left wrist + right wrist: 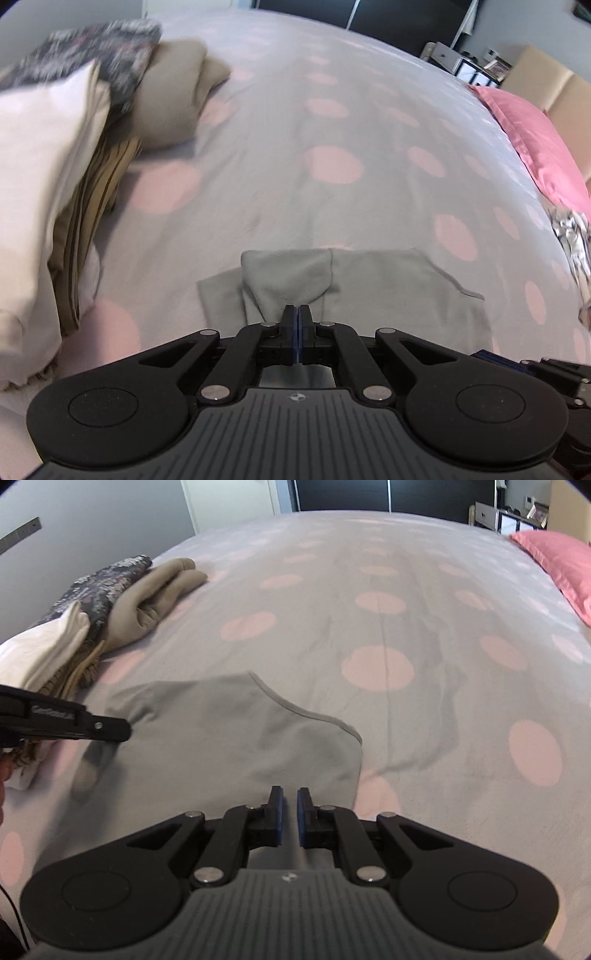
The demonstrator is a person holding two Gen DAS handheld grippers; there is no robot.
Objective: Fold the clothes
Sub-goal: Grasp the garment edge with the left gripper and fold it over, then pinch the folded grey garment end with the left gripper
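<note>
The left gripper point(297, 312) pinched a fold of the grey shirt point(236, 731) near the bed's point(369, 602) front edge; the right gripper point(290, 799) hovered slightly parted over the shirt.

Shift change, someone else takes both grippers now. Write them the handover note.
Left gripper: shut on a fold of the grey garment.
Right gripper: open, over the garment's near edge, holding nothing.
The garment lies on the spotted bedspread, partly folded, one flap turned over.
Pile of clothes sits at the left, looking already folded.
Left to do: finish folding the grey garment, probably add it to the pile.
</note>
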